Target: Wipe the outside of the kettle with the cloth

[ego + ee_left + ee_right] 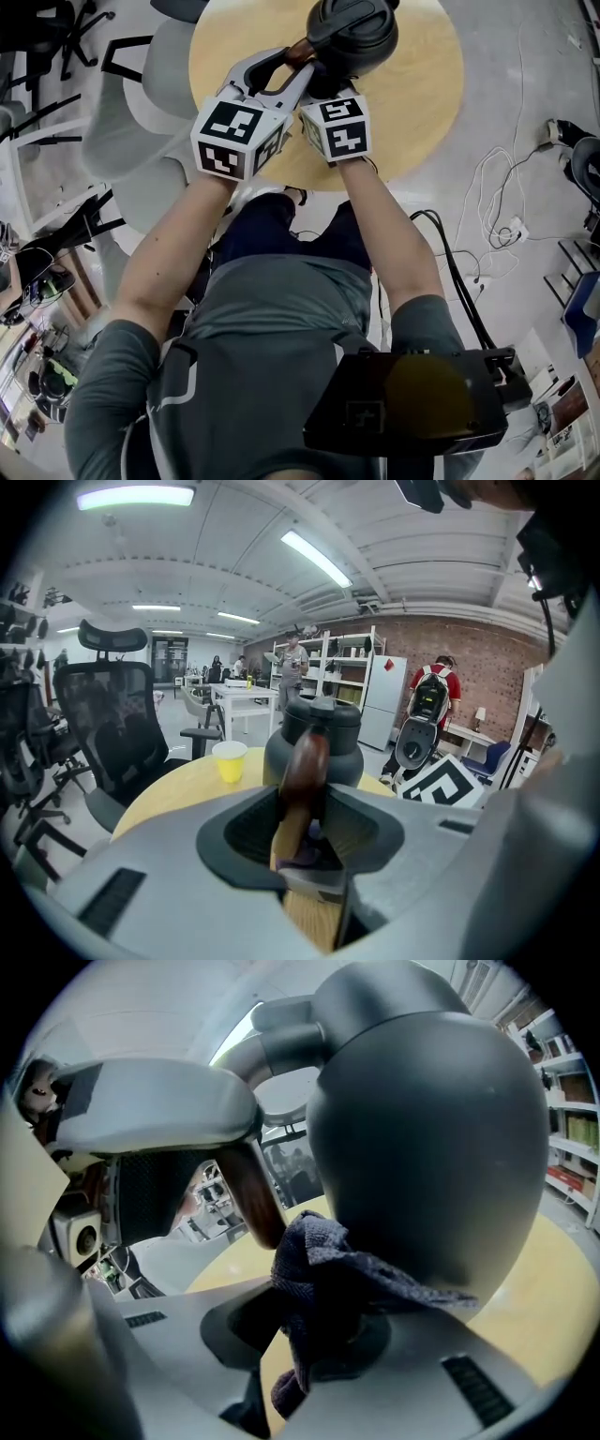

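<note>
**Gripping the handle [302, 771] on one side, cloth [328, 1288] against the kettle [352, 33] on the other**

Seen from the head view, the dark kettle stands near the far edge of a round wooden counter [422, 103], with both marker cubes crowded just in front of it. The left hand-held gripper [286, 75] reaches in from the left to the brown handle. The right hand-held gripper [326, 92] lies just beside it, against the kettle's near side. That view hides what either pair of jaws holds.

The left gripper view settles the first: the handle runs upright between the jaws, which are clenched on it, and the kettle's lidded body rises directly behind. Only this view shows a yellow cup [229, 759] standing on the counter to the left of the kettle, apart from it. Beyond it are a black office chair [103, 714], white shelves and people in the distance.

The right gripper view settles the second: the jaws are clamped on a bunched dark cloth, whose upper folds touch the lower curve of the kettle's smooth body, which fills most of the frame. At upper left, one grey jaw of the left hand-held gripper sits over the brown handle, a side of that grasp seen nowhere else.
</note>
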`<state>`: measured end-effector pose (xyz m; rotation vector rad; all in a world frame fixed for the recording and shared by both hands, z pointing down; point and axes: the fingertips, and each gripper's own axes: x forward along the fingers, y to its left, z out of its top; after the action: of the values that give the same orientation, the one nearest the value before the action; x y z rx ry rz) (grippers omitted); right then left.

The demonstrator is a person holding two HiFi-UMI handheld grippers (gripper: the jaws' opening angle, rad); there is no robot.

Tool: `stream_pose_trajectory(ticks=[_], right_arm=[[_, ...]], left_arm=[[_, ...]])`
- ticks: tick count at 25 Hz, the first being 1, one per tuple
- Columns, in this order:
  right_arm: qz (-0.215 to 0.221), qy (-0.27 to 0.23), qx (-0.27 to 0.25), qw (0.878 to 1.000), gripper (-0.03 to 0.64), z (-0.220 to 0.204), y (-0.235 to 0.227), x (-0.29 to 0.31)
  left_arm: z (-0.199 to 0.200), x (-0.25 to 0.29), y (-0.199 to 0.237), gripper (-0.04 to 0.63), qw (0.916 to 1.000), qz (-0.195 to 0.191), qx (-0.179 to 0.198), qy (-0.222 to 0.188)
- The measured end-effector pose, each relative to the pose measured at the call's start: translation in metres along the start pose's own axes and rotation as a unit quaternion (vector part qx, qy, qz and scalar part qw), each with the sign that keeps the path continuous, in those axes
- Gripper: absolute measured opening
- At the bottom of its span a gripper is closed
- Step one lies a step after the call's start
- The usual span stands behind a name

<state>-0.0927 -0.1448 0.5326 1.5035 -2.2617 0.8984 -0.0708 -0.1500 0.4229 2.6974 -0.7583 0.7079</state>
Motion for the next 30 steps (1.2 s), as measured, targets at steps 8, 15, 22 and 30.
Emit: stream_pose_trajectory(ticks=[8, 15, 22, 30], right_arm=[[0.04, 0.007, -0.01, 0.999, 0.087, 0.001, -0.001, -0.026], [0.101, 0.003, -0.033, 0.994, 0.087, 0.003, -0.052, -0.124], [0.171, 0.003, -0.115, 0.979, 0.087, 0.06, -0.14, -0.167], [0.291, -0.028, -0.143, 0.946, 0.087, 0.143, -0.162, -0.116]], left_arm=[[0.004, 0.004, 0.001, 0.129, 0.9968, -0.015, 0.076, 0.019], [0.007, 0.005, 0.008, 0.129, 0.9846, -0.007, 0.16, 0.069], [0.019, 0.013, 0.042, 0.137, 0.9691, 0.025, 0.219, 0.111], [0.045, 0.034, 0.071, 0.13, 0.9788, 0.061, 0.185, 0.062]])
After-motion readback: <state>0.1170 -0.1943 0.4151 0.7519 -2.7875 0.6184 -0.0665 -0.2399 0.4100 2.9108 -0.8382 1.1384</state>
